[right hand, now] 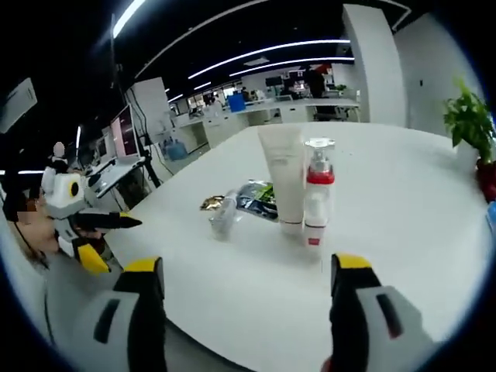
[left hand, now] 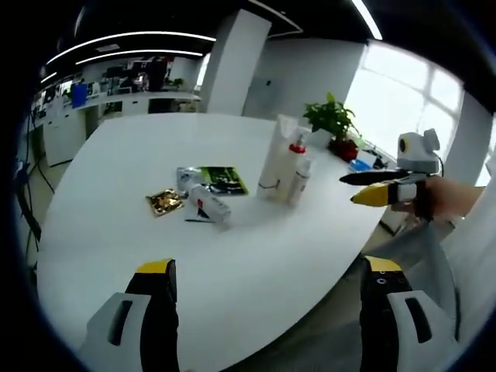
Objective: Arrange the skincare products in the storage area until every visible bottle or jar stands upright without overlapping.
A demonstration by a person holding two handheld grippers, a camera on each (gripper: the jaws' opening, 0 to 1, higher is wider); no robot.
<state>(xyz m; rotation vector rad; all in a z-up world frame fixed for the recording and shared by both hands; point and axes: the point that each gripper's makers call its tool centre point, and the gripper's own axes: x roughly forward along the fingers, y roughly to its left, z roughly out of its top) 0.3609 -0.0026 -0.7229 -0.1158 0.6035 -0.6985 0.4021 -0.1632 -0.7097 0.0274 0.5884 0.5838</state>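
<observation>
Three skincare items stand close together on the white table [left hand: 256, 256]: a tall white tube [left hand: 273, 159], a bottle with a red collar [left hand: 296, 149] and a small white bottle [left hand: 300, 183]. A white bottle [left hand: 209, 204] lies on its side to their left, beside a green packet [left hand: 223, 180] and a gold packet [left hand: 164, 201]. My left gripper [left hand: 267, 267] is open, well short of them, over the near table edge. My right gripper [right hand: 246, 267] is open too, facing the tube [right hand: 283, 174] and red-collared bottle [right hand: 318, 190]; the lying bottle [right hand: 223, 213] is to their left.
A potted plant [left hand: 333, 120] stands at the table's far edge, with a blue item [left hand: 358, 164] near it. The right gripper [left hand: 380, 187] hangs off the table's right side in a person's hand. Desks and monitors [right hand: 124, 132] fill the office behind.
</observation>
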